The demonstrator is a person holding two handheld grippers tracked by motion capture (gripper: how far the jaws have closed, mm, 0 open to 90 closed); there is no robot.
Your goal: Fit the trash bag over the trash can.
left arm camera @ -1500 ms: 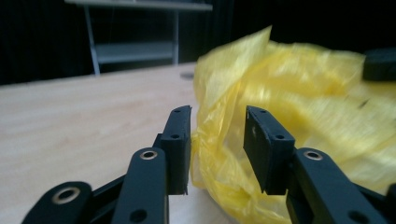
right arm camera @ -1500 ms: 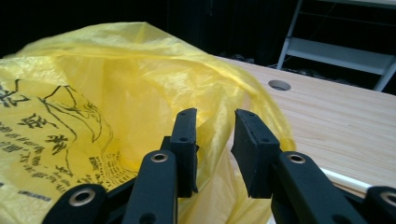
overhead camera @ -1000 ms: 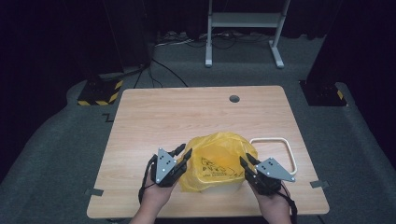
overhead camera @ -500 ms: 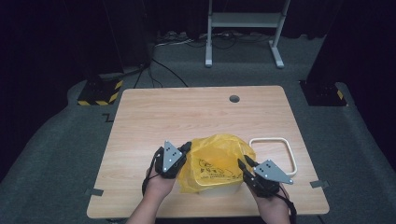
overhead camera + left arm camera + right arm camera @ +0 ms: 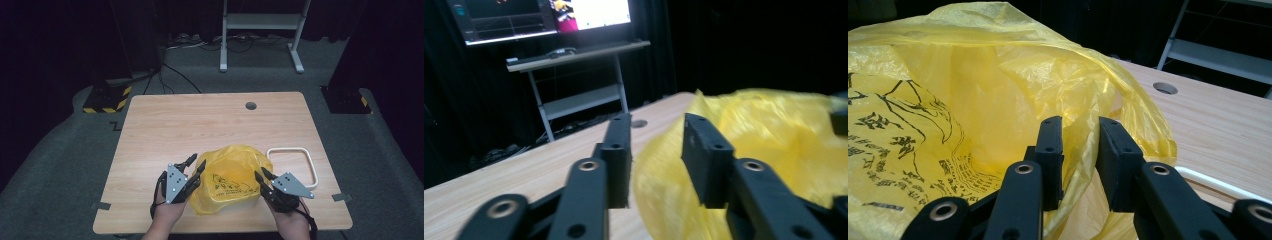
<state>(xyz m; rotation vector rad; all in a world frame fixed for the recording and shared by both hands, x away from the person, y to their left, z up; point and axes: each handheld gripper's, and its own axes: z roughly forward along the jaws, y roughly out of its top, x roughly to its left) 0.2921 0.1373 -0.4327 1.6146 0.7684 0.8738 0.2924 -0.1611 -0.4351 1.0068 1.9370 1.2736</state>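
Yellow bag (image 5: 230, 177) edge in right gripper (image 5: 259, 175); left gripper (image 5: 196, 163) newly apart, bare wooden table (image 5: 200, 120) beyond.

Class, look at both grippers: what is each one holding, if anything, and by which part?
The right gripper has a fold of the yellow bag's right edge between its jaws. The left gripper, just reopened, holds nothing; the bag lies behind its jaws.

We see a wooden table (image 5: 210, 125) evenly lit from above amid dark surroundings; close up, the yellow bag (image 5: 774, 135) blurs, a monitor (image 5: 589, 12) glares.
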